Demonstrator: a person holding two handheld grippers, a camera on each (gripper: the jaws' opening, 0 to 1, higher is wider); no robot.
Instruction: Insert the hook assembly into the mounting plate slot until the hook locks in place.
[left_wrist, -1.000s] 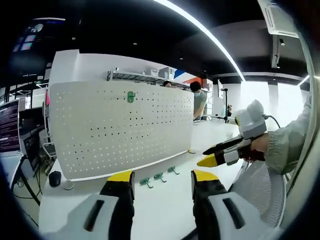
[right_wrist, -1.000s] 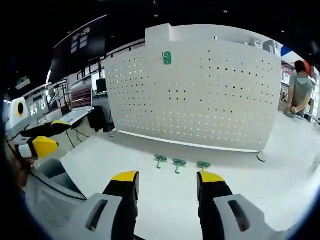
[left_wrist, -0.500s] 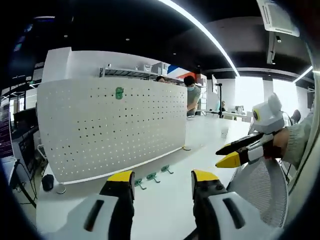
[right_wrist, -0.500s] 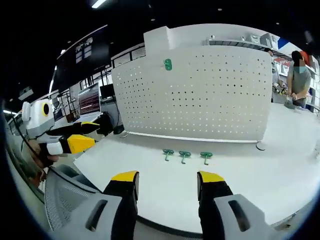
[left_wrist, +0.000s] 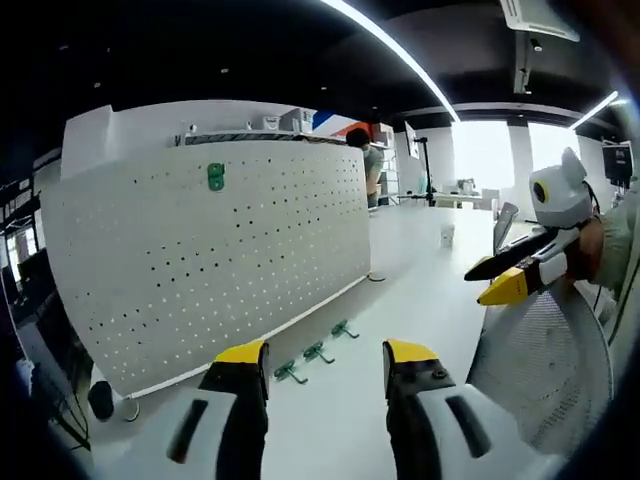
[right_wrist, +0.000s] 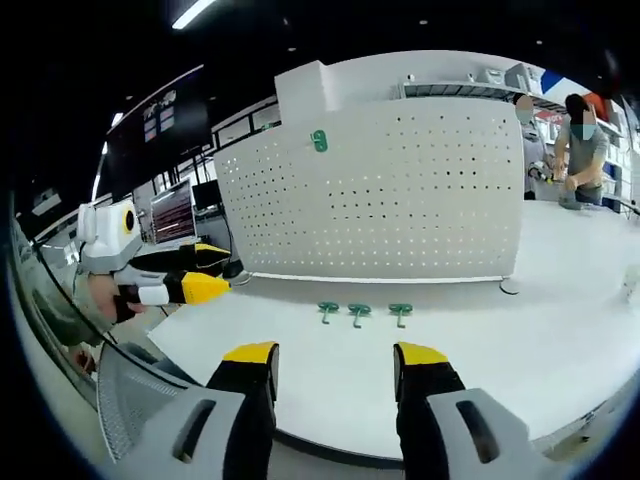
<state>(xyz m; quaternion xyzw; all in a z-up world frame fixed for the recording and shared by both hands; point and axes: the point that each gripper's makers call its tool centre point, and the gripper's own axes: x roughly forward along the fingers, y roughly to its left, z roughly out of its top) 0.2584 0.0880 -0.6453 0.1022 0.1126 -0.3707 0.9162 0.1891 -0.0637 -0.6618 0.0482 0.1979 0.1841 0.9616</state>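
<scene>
Three green hooks (right_wrist: 359, 314) lay in a short row on the white tabletop (right_wrist: 480, 350), ahead of the right hand-held gripper (right_wrist: 334, 372) and well apart from its yellow-tipped jaws, close to the foot of the white perforated mounting plate (right_wrist: 400, 190) that stood upright behind them. In the left gripper view the same hooks (left_wrist: 318, 351) lay just beyond the left hand-held gripper (left_wrist: 325, 368), between its jaw tips and the mounting plate (left_wrist: 210, 260).

Each hook was small, with a flat head and a short stem; finer detail was too small to tell. A fourth green hook (right_wrist: 319, 141) sat high on the plate, near its top edge, also seen in the left gripper view (left_wrist: 216, 178).

Both hand-held grippers had their jaws spread apart, holding nothing and touching nothing. The right hand-held gripper also appeared at the right of the left gripper view (left_wrist: 505, 280), and the left one at the left of the right gripper view (right_wrist: 195, 280).
</scene>
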